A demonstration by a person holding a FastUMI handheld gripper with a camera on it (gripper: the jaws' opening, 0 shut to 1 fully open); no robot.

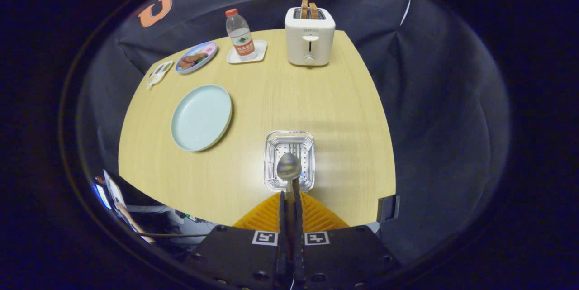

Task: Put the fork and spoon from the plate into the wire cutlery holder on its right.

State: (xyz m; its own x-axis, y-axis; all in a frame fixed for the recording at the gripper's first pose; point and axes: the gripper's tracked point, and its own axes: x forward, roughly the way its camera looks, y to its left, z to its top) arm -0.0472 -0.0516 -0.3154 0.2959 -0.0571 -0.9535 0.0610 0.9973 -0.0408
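Observation:
My gripper [289,187] is shut on the handle of a metal spoon [288,166]. The spoon's bowl sticks out ahead of the fingertips, right above the square wire cutlery holder [274,138] on the wooden table. Through the holder's mesh I make out fork tines [295,149] lying inside, partly covered by the spoon. The pale blue plate [201,117] sits to the holder's left with nothing on it.
At the table's far side stand a white toaster [310,36] with two slices in it, a water bottle [240,34] on a small white tray, a plate of food [196,57] and a small dish [159,73]. The table's near edge runs just under the holder.

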